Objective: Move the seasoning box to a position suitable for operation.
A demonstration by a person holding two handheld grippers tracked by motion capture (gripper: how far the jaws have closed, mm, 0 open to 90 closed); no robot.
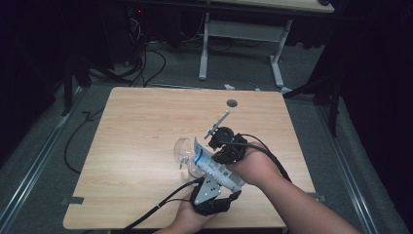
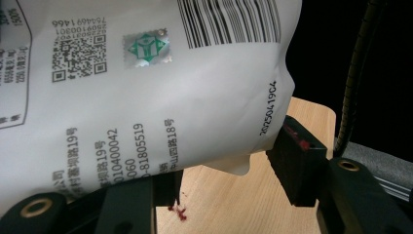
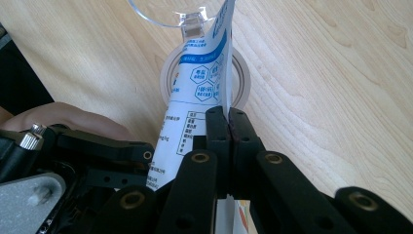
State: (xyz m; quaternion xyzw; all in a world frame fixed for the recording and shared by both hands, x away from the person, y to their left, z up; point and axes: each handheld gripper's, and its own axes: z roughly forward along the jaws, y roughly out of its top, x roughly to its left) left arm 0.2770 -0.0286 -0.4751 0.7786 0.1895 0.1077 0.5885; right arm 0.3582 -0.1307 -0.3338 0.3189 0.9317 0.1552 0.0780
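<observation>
Right gripper (image 3: 228, 117) jaws pinched shut, left gripper (image 2: 224, 170) jaws apparently half-spread, hands close together.

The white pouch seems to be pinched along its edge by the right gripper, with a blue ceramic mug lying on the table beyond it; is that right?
Not quite: the pouch is pinched by the right gripper, but beyond it lies a clear stemmed glass, not a blue mug. The right gripper view shows this.

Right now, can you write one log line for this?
left gripper: holds pouch | right gripper: pinches pouch edge | pouch: tilted over clear cup
</observation>
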